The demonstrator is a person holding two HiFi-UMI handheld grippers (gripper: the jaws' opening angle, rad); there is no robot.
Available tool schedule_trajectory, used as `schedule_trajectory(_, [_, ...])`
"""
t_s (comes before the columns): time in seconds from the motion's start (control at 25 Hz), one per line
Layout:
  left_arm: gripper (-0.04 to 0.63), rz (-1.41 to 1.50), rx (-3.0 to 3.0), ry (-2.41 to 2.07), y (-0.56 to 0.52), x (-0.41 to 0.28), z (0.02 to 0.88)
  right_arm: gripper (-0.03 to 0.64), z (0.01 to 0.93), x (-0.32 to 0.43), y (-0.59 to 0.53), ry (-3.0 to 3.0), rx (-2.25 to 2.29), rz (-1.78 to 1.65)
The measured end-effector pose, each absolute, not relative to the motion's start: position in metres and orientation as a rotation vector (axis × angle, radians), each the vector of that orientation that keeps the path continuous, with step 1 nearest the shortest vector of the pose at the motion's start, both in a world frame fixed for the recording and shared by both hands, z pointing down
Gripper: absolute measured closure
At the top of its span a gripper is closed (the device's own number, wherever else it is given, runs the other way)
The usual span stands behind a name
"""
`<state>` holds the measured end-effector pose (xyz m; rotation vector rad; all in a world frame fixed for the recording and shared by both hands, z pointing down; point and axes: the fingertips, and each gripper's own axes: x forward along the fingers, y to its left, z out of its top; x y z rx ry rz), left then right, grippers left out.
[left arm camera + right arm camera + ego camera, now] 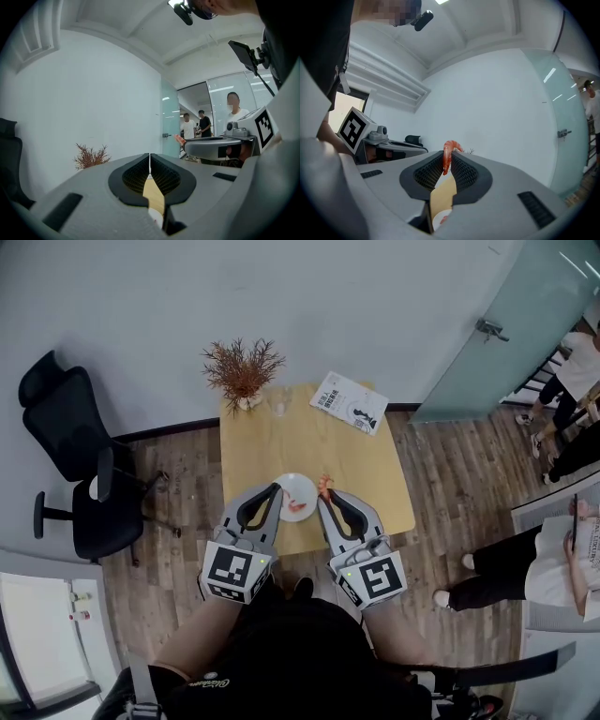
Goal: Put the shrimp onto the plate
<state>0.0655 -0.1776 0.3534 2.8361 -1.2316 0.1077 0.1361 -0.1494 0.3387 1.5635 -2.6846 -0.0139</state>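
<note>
A white plate [302,486] sits near the front of the small wooden table [375,474], with a reddish shrimp [296,505] lying on it. My right gripper [324,490] is shut on another orange-red shrimp [447,157], which sticks up between its tips just right of the plate. That held shrimp [324,485] shows at the plate's right rim in the head view. My left gripper [277,489] is shut with nothing between its jaws, at the plate's left rim. A sliver of the plate [440,218] shows below the right jaws.
A dried plant [242,369], a clear glass [278,403] and a booklet [349,401] stand at the table's far edge. A black office chair [80,474] is left of the table. People [525,563] stand at the right, near a glass door [506,329].
</note>
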Motion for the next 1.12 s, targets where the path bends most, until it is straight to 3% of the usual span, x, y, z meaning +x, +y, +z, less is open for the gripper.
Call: schedule_trajectory(1.12, [0.591,0.187,2.823,-1.166,-0.220,0.036,0.386,0.566,0.377,0.097,-0.192,-2.616,1.527,0.105])
